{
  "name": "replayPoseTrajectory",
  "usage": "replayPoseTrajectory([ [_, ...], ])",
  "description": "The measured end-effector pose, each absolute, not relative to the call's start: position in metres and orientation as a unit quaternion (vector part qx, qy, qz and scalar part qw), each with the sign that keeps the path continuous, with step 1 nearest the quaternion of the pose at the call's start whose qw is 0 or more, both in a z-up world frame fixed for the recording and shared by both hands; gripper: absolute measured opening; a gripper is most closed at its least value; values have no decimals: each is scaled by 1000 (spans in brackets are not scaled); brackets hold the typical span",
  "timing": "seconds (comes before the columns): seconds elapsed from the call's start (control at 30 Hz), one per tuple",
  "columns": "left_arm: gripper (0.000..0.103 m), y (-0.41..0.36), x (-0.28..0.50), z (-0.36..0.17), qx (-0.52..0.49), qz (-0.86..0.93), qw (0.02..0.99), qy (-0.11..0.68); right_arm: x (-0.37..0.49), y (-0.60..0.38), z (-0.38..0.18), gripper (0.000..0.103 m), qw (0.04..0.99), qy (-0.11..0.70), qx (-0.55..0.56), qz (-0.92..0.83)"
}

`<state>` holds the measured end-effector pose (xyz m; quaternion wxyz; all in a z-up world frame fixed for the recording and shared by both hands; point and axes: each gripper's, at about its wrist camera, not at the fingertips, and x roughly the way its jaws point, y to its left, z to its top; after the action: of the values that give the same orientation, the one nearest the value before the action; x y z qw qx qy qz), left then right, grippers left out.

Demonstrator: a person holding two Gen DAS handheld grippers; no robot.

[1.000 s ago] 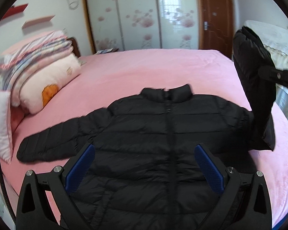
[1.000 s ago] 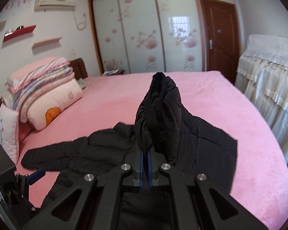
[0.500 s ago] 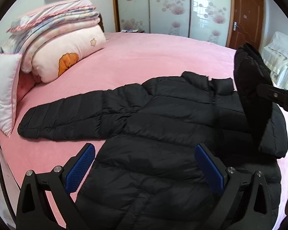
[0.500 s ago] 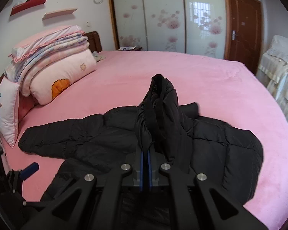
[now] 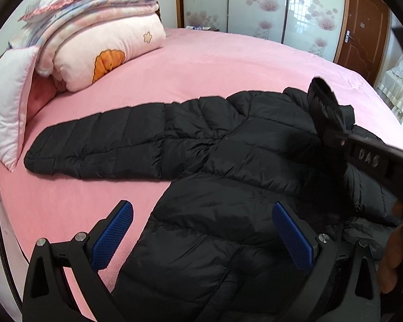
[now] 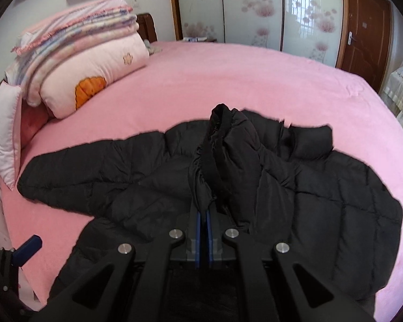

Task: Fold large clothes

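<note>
Your black jacket (image 5: pixel 228 187) lies spread front-up on the pink bed (image 5: pixel 228 67), collar toward the wardrobe (image 5: pixel 258 2). One sleeve (image 5: pixel 99 145) stretches flat toward the pillow (image 5: pixel 5 102) at the left. The other sleeve (image 6: pixel 223 155) is lifted off the bed and folded in over the jacket's chest.

Your right gripper (image 6: pixel 202 222) has its jaws clamped tight on that raised sleeve near the cuff; the blue pads (image 6: pixel 198 230) sit almost together with the black fabric pinched between them and rising beyond the tips. In the left wrist view the same gripper comes in from the right edge, the sleeve standing up from it over the collar area.

Your left gripper (image 5: pixel 201 236) hangs above the jacket's lower body with its jaws wide apart and nothing between them; its left pad (image 5: pixel 112 233) is over bare pink sheet, the right one over the jacket.

Folded quilts (image 5: pixel 94 8) are stacked beside the pillow at the head of the bed. A brown door (image 6: pixel 362 26) stands to the right of the wardrobe.
</note>
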<state>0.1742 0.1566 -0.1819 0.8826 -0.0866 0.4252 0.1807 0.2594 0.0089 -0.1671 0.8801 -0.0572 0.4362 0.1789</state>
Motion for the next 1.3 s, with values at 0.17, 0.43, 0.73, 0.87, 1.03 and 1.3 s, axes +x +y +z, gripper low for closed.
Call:
replayPoseTrajectory([
  [0.17, 103, 157, 176, -189, -84, 182, 879, 433, 262, 10, -187, 6, 864, 466, -58, 179],
  [0.43, 103, 161, 177, -190, -91, 178, 876, 438, 248, -8, -183, 16, 856, 479, -32, 190],
  [0.73, 103, 166, 195, -190, -125, 149, 872, 448, 229, -50, -173, 21, 845, 490, 32, 213],
  [0.87, 103, 163, 223, -190, -134, 116, 872, 457, 213, -82, -164, 21, 856, 472, 57, 202],
  [1.03, 103, 157, 262, -198, -141, 79, 865, 474, 191, -133, -158, 21, 869, 455, 82, 179],
  [1.3, 98, 153, 314, -224, -163, 49, 834, 526, 166, -185, -168, 21, 886, 444, 44, 126],
])
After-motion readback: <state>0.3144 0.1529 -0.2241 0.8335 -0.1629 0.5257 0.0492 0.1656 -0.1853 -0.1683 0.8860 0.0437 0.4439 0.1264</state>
